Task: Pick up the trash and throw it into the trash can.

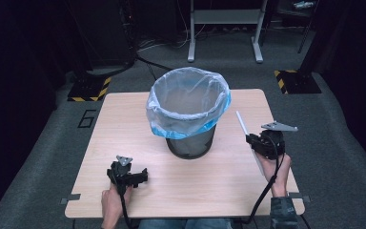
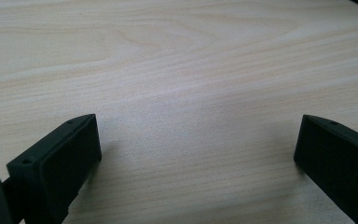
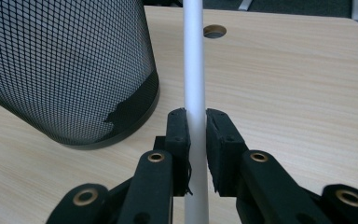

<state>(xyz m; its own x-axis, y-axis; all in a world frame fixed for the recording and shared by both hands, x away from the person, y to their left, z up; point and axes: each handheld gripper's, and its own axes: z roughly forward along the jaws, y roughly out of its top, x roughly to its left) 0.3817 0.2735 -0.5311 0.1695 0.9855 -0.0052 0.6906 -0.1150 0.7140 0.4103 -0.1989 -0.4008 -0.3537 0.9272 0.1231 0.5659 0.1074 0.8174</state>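
- My right gripper [image 3: 196, 122] has its jaws clamped on a thin white rod [image 3: 193, 60], one pad pressed against each side of it.
- In the right gripper view the rod runs straight up toward 12 o'clock, passing between the pads and on down past the bottom edge.
- In the high view my right gripper [image 1: 265, 141] sits at about 4 o'clock from the bin, near the table's right edge, and the white rod [image 1: 242, 124] slants up from it toward 11 o'clock.
- The rod's far tip ends just off the bin liner at the bin's 3 o'clock side; I cannot tell whether the lower end touches the table.
- My right hand [image 1: 276, 169] grips the tool from behind, at its 6 o'clock.
- The black mesh wastebasket [image 1: 190, 140] stands upright at the table's middle, lined with a clear bag with a blue edge [image 1: 188, 102] folded over its rim.
- In the right gripper view the wastebasket [image 3: 65, 65] is at 10 o'clock from my jaws, near the rod but apart from it.
- A round cable hole [image 3: 214, 31] in the tabletop lies just right of the rod, at 1 o'clock.
- My left gripper [image 2: 198, 154] has its jaws spread wide, with bare wooden table [image 2: 177, 70] between them.
- In the high view my left gripper [image 1: 126, 174] rests at 7 o'clock from the wastebasket, well apart from it, with my left hand [image 1: 112, 202] behind it.
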